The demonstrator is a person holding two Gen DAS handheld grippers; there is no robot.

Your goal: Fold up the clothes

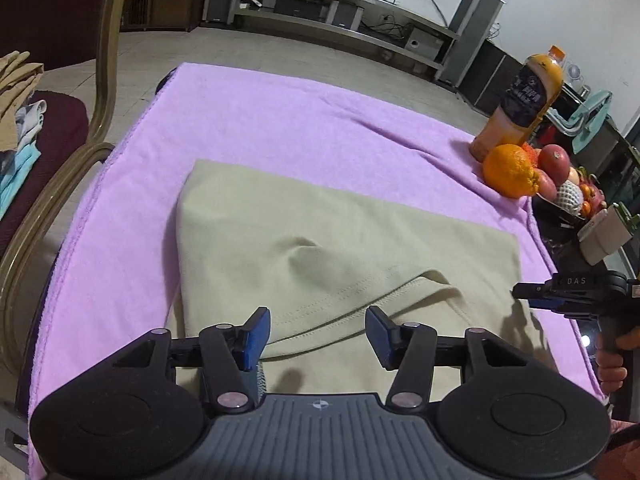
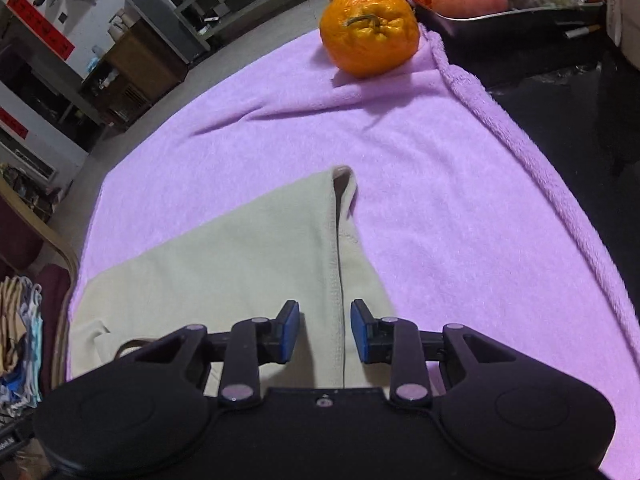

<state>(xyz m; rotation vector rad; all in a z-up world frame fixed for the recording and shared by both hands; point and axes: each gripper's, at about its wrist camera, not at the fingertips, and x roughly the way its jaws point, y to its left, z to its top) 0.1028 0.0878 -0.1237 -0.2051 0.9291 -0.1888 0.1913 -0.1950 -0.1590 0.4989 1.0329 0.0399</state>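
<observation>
Folded clothes stack on dark-red chair, far left. Beige garment, partly folded, lies flat on purple towel, centre. L gripper over near hem, fingers apart, nothing between. R gripper straddles garment's right seam edge, fingers apart, empty. Orange, juice bottle, fruit tray at far right of towel.

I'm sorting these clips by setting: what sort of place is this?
Most likely a living room at home. A beige shirt lies on a purple towel spread over a table, beside an orange and a juice bottle, with a chair holding folded clothes and a media shelf behind.
</observation>
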